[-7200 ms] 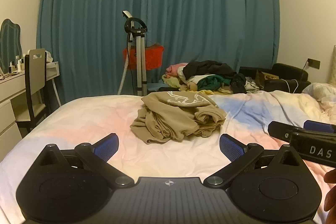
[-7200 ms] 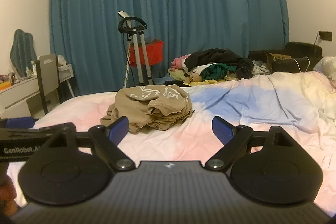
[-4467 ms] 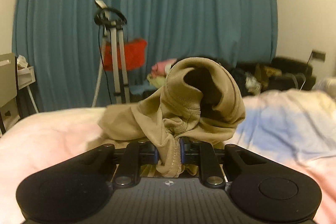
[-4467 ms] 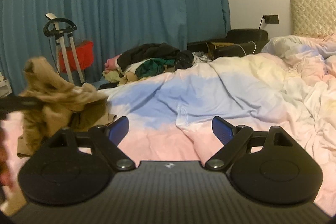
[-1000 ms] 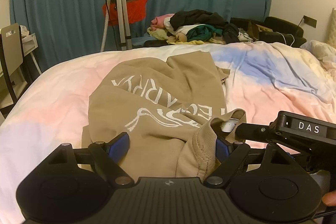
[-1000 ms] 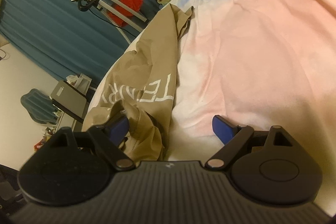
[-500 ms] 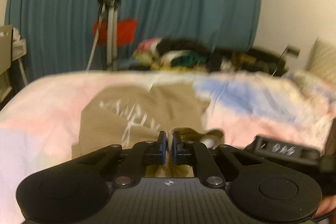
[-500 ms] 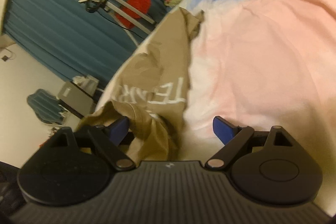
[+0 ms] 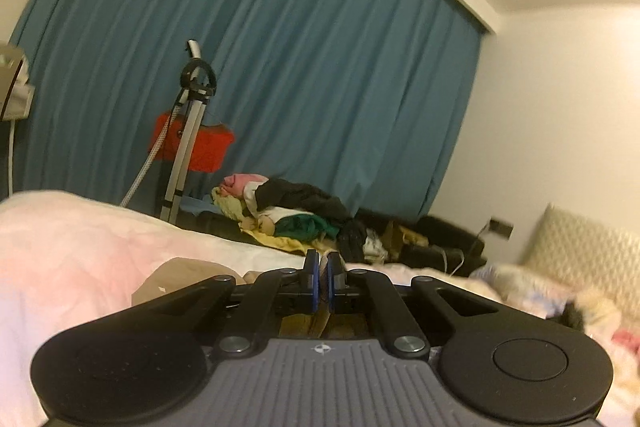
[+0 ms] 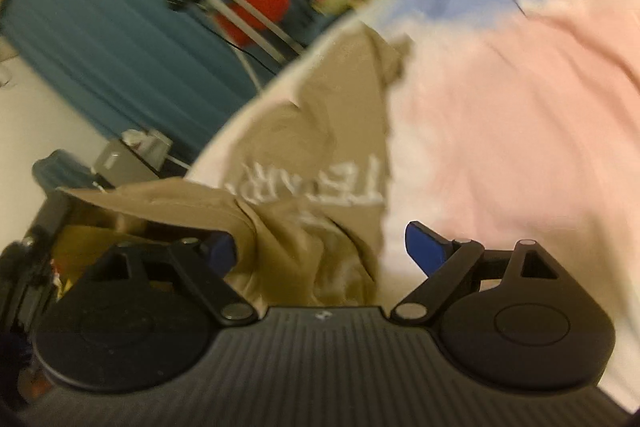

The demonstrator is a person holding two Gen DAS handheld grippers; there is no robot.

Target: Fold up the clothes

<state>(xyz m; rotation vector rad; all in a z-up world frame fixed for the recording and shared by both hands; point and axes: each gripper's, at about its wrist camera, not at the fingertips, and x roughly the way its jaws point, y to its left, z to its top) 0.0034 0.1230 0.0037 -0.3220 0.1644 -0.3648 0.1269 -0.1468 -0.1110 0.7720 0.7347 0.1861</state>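
Observation:
A tan sweatshirt [image 10: 320, 131] with white lettering lies spread on the pink and blue bedspread [image 10: 520, 107]. My left gripper [image 9: 321, 285] is shut on an edge of the sweatshirt [image 9: 188, 273] and holds it lifted; tan cloth shows under its fingers. In the blurred right wrist view a lifted flap of the sweatshirt stretches to the left toward the left gripper. My right gripper [image 10: 320, 247] is open, low over the sweatshirt's bunched near edge, with cloth between its fingers.
A teal curtain [image 9: 280, 67] hangs behind the bed. A garment steamer stand [image 9: 188, 131] with a red item stands by it. A pile of mixed clothes [image 9: 292, 211] lies on a dark sofa. A headboard [image 9: 592, 255] is at the right.
My left gripper has risen and tilted up, still shut on the sweatshirt edge. The right gripper stays open and has shifted slightly with blur.

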